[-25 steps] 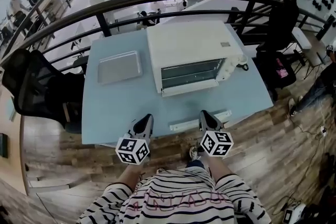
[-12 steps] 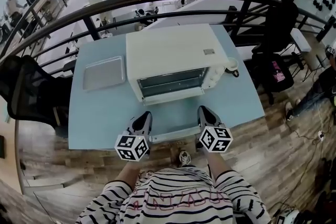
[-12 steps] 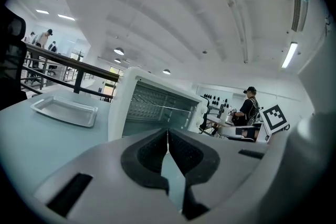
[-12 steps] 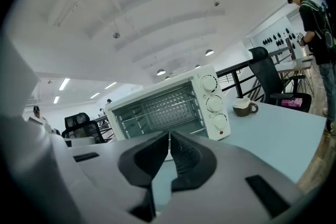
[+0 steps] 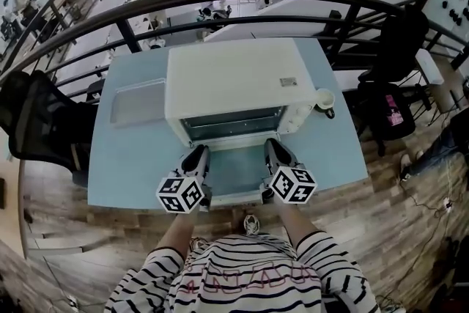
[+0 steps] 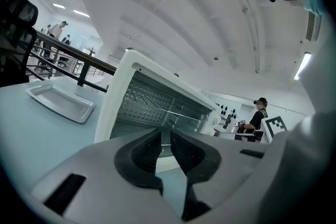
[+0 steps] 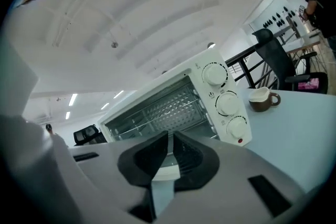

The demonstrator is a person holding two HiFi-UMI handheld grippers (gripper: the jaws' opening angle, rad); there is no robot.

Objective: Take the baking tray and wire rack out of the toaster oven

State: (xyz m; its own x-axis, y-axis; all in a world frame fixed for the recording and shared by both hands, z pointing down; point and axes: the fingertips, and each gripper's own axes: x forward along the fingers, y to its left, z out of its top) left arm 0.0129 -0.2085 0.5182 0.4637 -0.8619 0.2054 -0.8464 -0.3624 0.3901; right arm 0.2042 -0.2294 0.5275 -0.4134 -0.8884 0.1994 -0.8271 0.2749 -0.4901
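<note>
— Toaster oven (image 5: pixel 234 80), the white boxy one, stands in the middle of the pale blue table (image 5: pixel 132 172) in the head view. Its door (image 5: pixel 236 185) is dropped open toward you. Your left tongs (image 5: pixel 196 152) and right tongs (image 5: pixel 272 146) sit just in front of the mouth, one at each side of that door.

— And the flat silver baking tray (image 5: pixel 135 102) lies on the table just left of the oven, outside it. A small cup (image 5: pixel 323 99) stands at the oven's right corner. A black chair (image 5: pixel 37 121) sits off the table's left edge.

— In the left gripper view, your left tongs are closed, with the dark pads drawn together and nothing between them. Past the tips, the thin silver wire rack (image 6: pixel 155 106) sits inside the oven cavity. The tray lies on the table off to the left.

— In the right gripper view, your right tongs are closed too, and they are empty. You look straight into the cavity, where the rack spans it from side to side. Three round white knobs (image 7: pixel 228 103) run down the oven's right panel. The cup, brown below and white above, stands on the table just beyond them.
</note>
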